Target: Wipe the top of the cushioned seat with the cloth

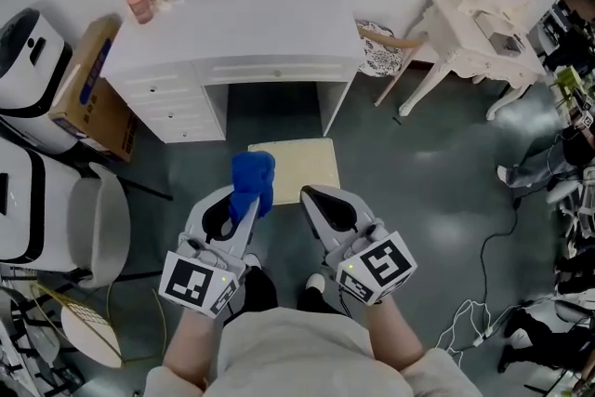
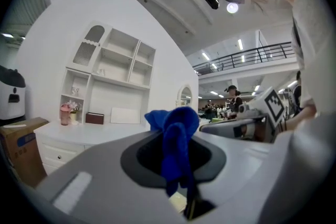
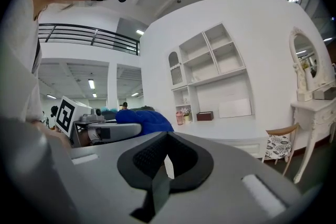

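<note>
The person stands facing the white table with drawers (image 1: 270, 23), with the pale cream square cushioned seat (image 1: 311, 165) on the floor just in front of its kneehole. The left hand-held gripper (image 1: 244, 207) is clamped on a bunched bright blue cloth (image 1: 253, 179), which stands up out of the jaws in a lump over the seat's near left corner. I cannot tell if it touches the cushion. The right hand-held gripper (image 1: 311, 198) hangs just beside it, jaws closed with nothing between them.

As I see it, the wipe has not begun. To do it well, the cloth should come down flat onto the cushion so that fabric, not jaw tips, meets it. Overlapping strokes should then run from one edge across to the other. The empty gripper could steady the seat's rim if it slides.
</note>
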`<state>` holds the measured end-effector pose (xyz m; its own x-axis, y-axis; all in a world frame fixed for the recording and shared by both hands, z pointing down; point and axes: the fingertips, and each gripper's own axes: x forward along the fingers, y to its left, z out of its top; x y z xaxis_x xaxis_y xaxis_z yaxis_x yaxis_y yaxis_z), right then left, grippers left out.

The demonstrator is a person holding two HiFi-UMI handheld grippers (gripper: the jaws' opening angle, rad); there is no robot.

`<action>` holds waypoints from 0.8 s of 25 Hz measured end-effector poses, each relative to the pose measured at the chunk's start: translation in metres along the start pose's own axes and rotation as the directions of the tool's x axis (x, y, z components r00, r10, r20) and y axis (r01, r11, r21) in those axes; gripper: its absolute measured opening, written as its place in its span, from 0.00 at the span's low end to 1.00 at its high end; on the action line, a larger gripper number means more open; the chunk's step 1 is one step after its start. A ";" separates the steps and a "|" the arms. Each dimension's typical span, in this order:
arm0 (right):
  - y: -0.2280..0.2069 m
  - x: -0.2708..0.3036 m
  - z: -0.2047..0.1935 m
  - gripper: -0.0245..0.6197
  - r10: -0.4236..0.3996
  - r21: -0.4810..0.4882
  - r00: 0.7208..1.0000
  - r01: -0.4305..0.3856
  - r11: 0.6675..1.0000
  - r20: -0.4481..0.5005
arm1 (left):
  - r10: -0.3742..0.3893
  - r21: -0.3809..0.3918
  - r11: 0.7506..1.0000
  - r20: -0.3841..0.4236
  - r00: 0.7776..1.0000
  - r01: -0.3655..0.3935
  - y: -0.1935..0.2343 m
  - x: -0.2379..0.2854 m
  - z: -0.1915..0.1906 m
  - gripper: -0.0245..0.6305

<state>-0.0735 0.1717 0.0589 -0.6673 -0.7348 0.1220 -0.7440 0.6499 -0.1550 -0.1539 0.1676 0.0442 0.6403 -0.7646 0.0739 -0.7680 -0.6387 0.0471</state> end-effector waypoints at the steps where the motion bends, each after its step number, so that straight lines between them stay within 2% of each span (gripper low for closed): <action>1: 0.001 0.007 0.001 0.04 -0.010 0.002 1.000 0.010 1.000 0.002 | -0.009 0.001 1.000 0.000 1.000 0.009 0.008 0.001 0.001 0.12; 12: 0.013 0.070 0.000 0.04 -0.103 0.014 0.995 0.103 0.995 0.007 | -0.099 0.001 0.995 -0.011 0.995 0.099 0.077 0.003 -0.003 0.12; 20: 0.017 0.087 -0.004 0.04 -0.180 0.023 0.984 0.180 0.983 0.005 | -0.161 -0.011 0.987 -0.018 0.987 0.160 0.103 0.005 -0.012 0.12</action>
<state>-0.1446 0.1199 0.0709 -0.5219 -0.8409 0.1433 -0.8512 0.5022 -0.1528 -0.2303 0.0992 0.0609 0.7550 -0.6503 0.0834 -0.6554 -0.7521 0.0690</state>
